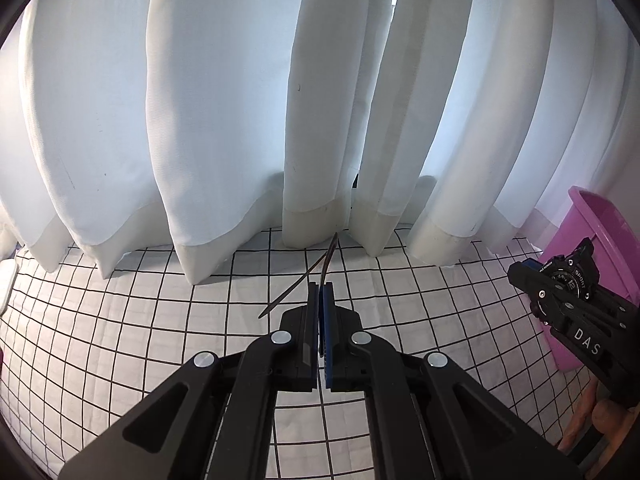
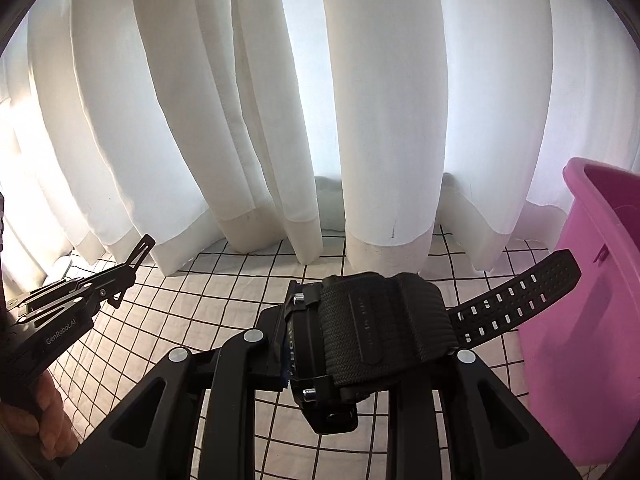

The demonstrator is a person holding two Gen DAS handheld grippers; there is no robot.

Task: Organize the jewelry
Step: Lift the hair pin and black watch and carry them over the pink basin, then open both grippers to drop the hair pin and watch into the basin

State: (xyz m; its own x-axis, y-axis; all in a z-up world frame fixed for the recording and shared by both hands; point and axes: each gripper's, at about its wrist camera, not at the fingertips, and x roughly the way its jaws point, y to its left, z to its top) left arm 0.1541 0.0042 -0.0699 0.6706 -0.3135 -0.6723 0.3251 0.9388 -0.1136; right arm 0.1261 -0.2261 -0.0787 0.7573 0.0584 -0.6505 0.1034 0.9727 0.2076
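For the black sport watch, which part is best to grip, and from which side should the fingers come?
Probably the thick case, pads on face and back, coming in from its edge, as the right hand-held gripper does now. The case is rigid; the perforated strap sticks out loose.

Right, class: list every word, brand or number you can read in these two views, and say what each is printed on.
"DAS": right gripper, on its body.
"GenRobot.AI": left gripper, on its body.
"SPORT" and "12": watch, on its face.
"PORT": watch bezel in the right wrist view, partly hidden.
Small print on the watch bezel and embossed strap text: too small to read.
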